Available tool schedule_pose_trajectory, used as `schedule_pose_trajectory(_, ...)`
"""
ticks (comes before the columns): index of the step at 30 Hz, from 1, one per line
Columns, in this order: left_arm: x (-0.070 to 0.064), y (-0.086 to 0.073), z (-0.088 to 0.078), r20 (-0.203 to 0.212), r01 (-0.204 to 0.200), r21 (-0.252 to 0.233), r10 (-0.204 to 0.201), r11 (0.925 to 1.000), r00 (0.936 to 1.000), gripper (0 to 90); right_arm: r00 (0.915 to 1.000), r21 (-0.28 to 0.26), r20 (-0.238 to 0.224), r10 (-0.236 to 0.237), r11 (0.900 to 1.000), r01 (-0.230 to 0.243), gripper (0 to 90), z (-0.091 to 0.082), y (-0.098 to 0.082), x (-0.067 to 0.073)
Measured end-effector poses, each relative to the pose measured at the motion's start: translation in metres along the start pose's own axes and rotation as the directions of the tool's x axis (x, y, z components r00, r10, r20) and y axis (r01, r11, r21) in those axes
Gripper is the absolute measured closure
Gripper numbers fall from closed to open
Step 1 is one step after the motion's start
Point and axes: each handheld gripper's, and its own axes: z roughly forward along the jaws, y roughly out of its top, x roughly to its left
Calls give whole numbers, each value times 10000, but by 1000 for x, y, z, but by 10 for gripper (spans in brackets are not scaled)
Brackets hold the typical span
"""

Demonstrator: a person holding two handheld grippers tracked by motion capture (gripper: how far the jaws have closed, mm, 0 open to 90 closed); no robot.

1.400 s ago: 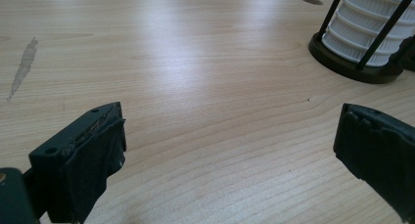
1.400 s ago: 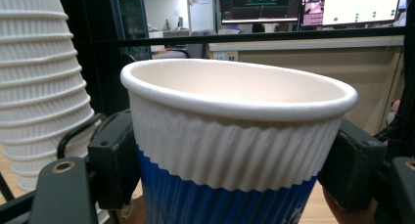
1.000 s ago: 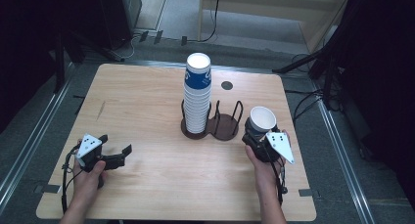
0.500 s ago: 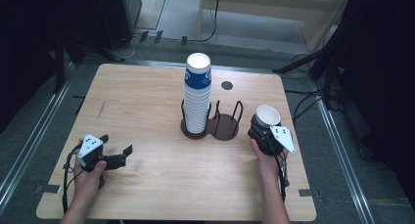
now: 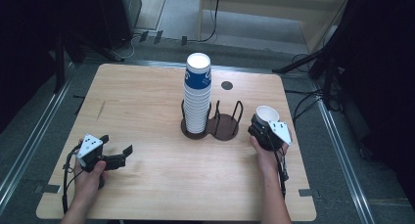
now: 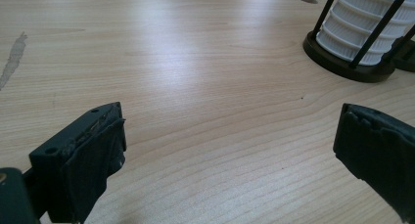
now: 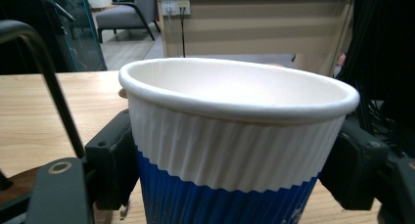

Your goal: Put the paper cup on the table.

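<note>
Paper cup (image 5: pixel 265 117), white above and blue below, stands upright between the pads of the right gripper (image 5: pixel 264 131) at three o'clock of the rack (image 5: pixel 226 130), probably to keep it level, while the left gripper (image 5: pixel 115 155) waits wide open at eight o'clock.

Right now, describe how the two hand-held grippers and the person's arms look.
Both grippers are black. The left gripper and the right gripper each carry a pale grey three-cornered plate dotted with small dark marks on top. A thin black cable trails back along each forearm. In the left gripper view the jaws end in blocky black pads with worn, roughened faces. The forearms are bare, with no sleeves visible.
</note>
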Motion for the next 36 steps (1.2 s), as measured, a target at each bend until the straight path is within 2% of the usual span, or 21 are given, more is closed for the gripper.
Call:
schedule_pose_trajectory(2,0,0,0,5,18,-4,-18,10000,10000,0,10000,137,48,56,9999,-56,200,3,-2,-1)
schedule_pose_trajectory(5,0,0,0,9,34,-7,-34,10000,10000,0,9998,729,135,172,9972,-181,197,7,-7,-3)
schedule_pose_trajectory(14,1,0,0,35,40,1,-40,10000,10000,0,9995,941,242,197,9953,-219,190,5,-6,-4)
schedule_pose_trajectory(19,1,0,-1,41,73,-31,-73,10000,10000,0,9989,1707,423,179,9850,-249,174,3,-8,-4)
schedule_pose_trajectory(23,1,0,-1,64,67,-11,-67,10000,10000,0,9997,1988,215,102,9799,-143,137,0,-8,-2)
schedule_pose_trajectory(28,1,0,-1,77,86,-7,-86,10000,9999,0,9996,2048,-279,-10,9788,67,9,-3,-4,-1)
schedule_pose_trajectory(32,2,0,-1,70,100,6,-100,9999,9999,0,9982,2128,-528,301,9769,-182,0,-8,0,-3)
schedule_pose_trajectory(36,1,0,-1,68,99,-11,-99,10000,9999,0,9981,2168,-538,292,9761,-169,0,-14,2,-6)
